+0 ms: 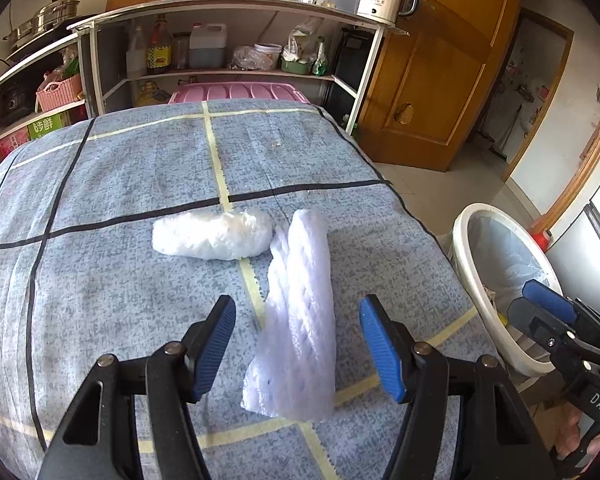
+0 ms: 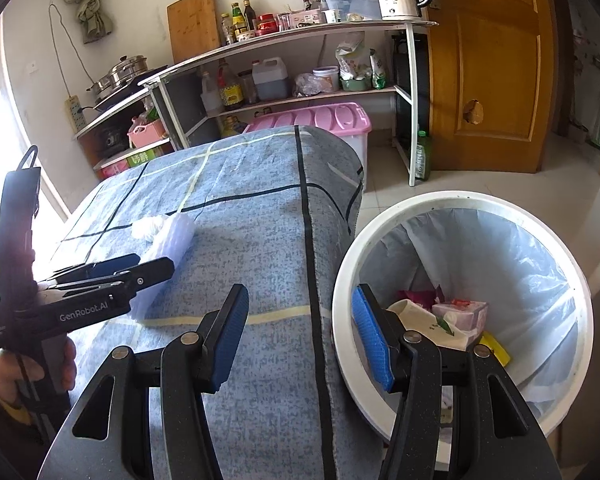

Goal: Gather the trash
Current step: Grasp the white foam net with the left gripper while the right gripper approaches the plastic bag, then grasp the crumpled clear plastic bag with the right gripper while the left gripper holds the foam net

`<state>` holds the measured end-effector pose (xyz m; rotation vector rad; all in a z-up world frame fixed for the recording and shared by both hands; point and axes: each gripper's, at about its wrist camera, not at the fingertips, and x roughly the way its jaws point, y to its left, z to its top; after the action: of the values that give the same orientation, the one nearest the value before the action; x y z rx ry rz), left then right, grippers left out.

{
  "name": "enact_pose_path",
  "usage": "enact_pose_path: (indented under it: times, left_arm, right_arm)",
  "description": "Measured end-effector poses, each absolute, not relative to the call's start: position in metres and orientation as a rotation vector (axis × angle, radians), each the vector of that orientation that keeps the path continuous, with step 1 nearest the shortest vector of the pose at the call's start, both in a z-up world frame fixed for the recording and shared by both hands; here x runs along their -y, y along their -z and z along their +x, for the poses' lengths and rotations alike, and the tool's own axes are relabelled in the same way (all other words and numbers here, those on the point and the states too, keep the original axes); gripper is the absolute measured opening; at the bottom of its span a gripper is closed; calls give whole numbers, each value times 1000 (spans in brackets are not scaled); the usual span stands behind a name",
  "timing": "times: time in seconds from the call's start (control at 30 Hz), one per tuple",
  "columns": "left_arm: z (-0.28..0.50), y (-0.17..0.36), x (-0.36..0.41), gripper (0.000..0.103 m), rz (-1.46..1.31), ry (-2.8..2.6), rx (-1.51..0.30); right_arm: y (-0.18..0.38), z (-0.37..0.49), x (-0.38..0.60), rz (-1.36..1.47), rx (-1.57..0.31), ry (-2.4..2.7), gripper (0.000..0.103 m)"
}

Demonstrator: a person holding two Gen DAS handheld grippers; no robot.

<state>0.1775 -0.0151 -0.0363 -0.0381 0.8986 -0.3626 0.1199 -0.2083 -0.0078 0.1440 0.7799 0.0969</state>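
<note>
A long white foam net sleeve lies on the blue checked tablecloth, with a crumpled clear plastic bag just beyond it to the left. My left gripper is open, its blue pads on either side of the sleeve's near half, apparently just above it. My right gripper is open and empty, hovering over the table's right edge beside the white trash bin, which holds several wrappers. The sleeve and the left gripper also show in the right wrist view.
The bin with its clear liner stands on the floor right of the table. Behind the table is a pink storage box and a shelf with bottles, a kettle and pots. A wooden door is at the back right.
</note>
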Motion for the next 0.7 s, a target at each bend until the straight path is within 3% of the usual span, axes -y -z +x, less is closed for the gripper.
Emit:
enact_pose_path:
  times: [0.07, 0.13, 0.23, 0.7]
  left_arm:
    - [177, 38, 16, 65, -8, 351, -891]
    - [177, 41, 16, 44, 1, 365, -918]
    - [172, 41, 13, 33, 5, 376, -919]
    - [134, 17, -48, 31, -36, 299, -827]
  right_arm:
    - [7, 124, 204, 134, -782, -99, 55]
    - [6, 127, 202, 132, -781, -105, 55]
    - [4, 132, 195, 131, -782, -113, 55]
    - [4, 153, 145, 52, -787, -196, 55]
